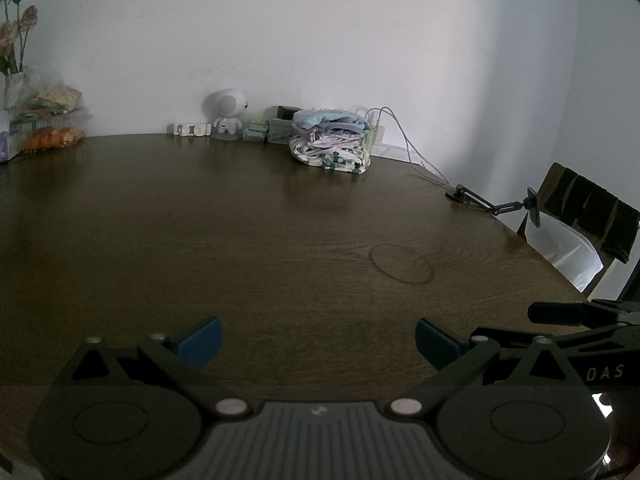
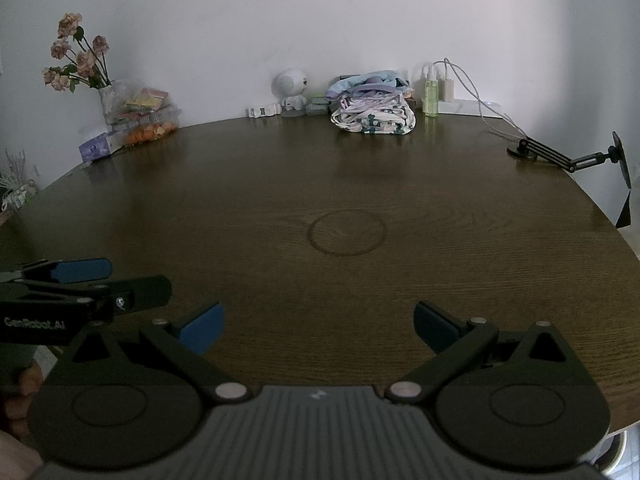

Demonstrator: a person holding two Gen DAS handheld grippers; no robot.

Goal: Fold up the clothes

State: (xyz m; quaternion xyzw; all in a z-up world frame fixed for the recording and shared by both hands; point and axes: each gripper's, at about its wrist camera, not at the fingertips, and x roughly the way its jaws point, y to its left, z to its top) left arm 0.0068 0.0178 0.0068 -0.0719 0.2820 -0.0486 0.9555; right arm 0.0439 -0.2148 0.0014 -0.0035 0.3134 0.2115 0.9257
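A stack of folded clothes (image 1: 332,140) (image 2: 374,106), pale blue and lilac on top and white with dark green print below, sits at the far side of the dark wooden table (image 1: 280,240) (image 2: 320,184) near the wall. My left gripper (image 1: 318,340) hovers open over the table's near edge with nothing between its blue pads. My right gripper (image 2: 318,326) is open too and holds nothing. Each gripper shows in the other's view: the right gripper (image 1: 568,314) at the right edge, the left gripper (image 2: 96,280) at the left edge.
Along the wall stand a small white robot figure (image 2: 290,88), a green bottle (image 2: 431,98), a charger with cables (image 2: 472,92), snack packs (image 2: 144,116), a tissue box (image 2: 96,148) and a vase of roses (image 2: 76,56). A phone holder arm (image 2: 568,156) is clamped at the right; a chair (image 1: 580,216) stands beyond.
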